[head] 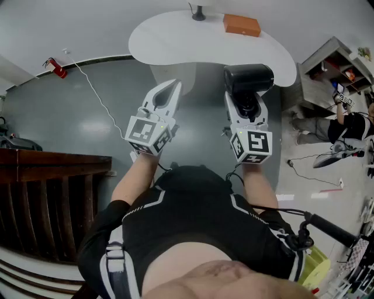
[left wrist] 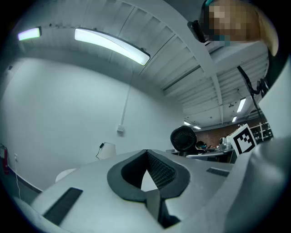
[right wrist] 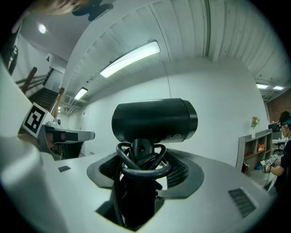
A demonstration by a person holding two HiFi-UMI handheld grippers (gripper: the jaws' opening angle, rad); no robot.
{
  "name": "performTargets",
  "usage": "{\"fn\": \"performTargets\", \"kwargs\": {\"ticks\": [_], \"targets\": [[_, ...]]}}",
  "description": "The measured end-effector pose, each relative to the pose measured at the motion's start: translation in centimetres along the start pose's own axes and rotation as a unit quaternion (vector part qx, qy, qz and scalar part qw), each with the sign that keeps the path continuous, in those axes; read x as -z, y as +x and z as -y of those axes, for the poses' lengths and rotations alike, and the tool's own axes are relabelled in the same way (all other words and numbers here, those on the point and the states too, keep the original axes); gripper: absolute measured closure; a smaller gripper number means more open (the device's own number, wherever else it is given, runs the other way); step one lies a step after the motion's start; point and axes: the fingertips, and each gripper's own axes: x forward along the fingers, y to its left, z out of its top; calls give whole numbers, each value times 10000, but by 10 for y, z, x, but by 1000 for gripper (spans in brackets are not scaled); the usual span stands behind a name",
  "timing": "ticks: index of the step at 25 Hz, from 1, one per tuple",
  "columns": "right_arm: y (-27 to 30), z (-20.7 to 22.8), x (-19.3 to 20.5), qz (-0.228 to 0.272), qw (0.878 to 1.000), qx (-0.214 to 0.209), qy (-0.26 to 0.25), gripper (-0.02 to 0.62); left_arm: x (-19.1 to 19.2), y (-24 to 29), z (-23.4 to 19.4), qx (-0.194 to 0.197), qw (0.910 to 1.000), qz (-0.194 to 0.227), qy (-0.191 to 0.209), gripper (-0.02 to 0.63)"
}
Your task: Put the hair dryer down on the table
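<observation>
A black hair dryer (head: 248, 79) stands upright in my right gripper (head: 248, 100), whose jaws are shut on its handle. In the right gripper view the barrel (right wrist: 154, 119) lies crosswise above the jaws, and the cord (right wrist: 141, 159) is coiled round the handle between the pads of that gripper (right wrist: 140, 175). My left gripper (head: 175, 87) is held level beside it, shut with nothing in it; in the left gripper view its tips meet (left wrist: 146, 154). From there the dryer's round grille (left wrist: 183, 138) shows to the right. The white table (head: 175, 41) lies ahead, beyond both grippers.
An orange box (head: 241, 24) and a black stand base (head: 198, 14) sit at the table's far edge. A dark wooden counter (head: 52, 169) is at the left. A red object (head: 57, 69) with a white cable lies on the floor. Shelves (head: 330, 61) and a person (head: 350, 125) are at the right.
</observation>
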Motion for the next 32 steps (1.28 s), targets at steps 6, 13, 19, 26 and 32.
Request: {"fn": "performTargets", "kwargs": {"ticks": [6, 13, 19, 26, 32], "targets": [[-3, -6, -1, -12, 10000, 30, -8, 319, 1, -2, 5, 197, 9998, 63, 0, 575], [5, -17, -6, 52, 9999, 95, -108, 319, 0, -6, -5, 299, 9995, 87, -58, 575], [13, -30, -9, 62, 9999, 144, -65, 318, -3, -10, -19, 231, 9996, -48, -140, 575], [24, -46, -11, 75, 9997, 230, -55, 318, 7, -13, -38, 421, 9990, -27, -166, 575], [27, -61, -11, 81, 9994, 324, -100, 318, 3, -25, -50, 648, 9968, 133, -459, 575]]}}
